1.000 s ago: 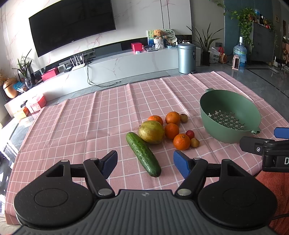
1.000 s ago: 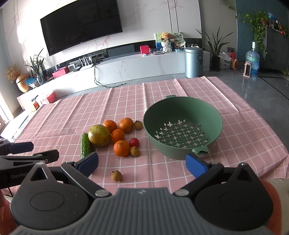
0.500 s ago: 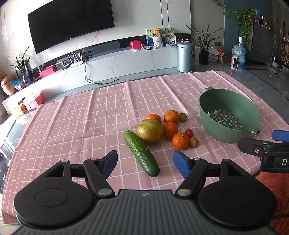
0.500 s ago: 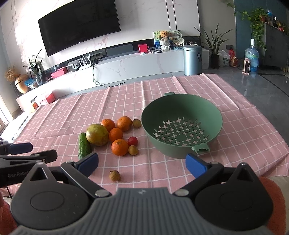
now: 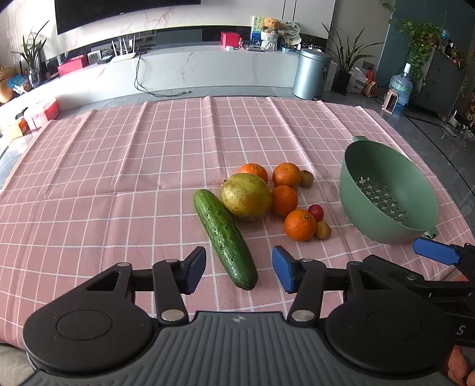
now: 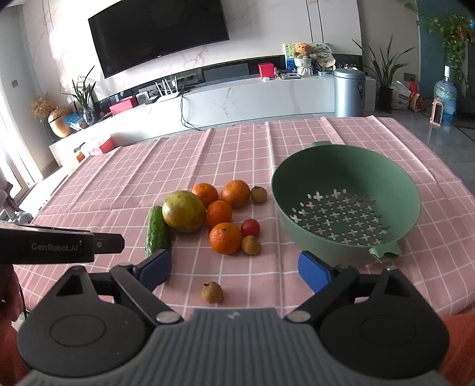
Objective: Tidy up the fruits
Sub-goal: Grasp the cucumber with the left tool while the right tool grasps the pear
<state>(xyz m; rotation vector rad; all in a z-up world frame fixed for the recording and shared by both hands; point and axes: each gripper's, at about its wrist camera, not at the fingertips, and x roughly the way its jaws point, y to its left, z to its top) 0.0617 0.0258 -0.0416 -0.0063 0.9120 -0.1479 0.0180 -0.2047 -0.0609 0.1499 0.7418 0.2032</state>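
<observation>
The green colander (image 6: 394,175) sat empty, fruit (image 6: 225,238) and cucumber (image 5: 224,236) clustered just beside it on the checked cloth (image 5: 118,166); left gripper (image 5: 239,270) and right gripper (image 6: 234,268), jaws narrowing, grasped nothing.

The near edge of the pink checked tablecloth (image 5: 118,166) is hidden behind each gripper's black body. In the right wrist view the left gripper (image 6: 59,245) runs off the left edge, so its fingertips are out of sight, and it covers the cucumber's (image 6: 156,228) near end. In the left wrist view the right gripper (image 5: 436,255) is cut by the right edge, showing one blue pad only. The green colander's (image 5: 386,190) near rim sits behind it. The television (image 5: 124,12) is cropped at the top.
</observation>
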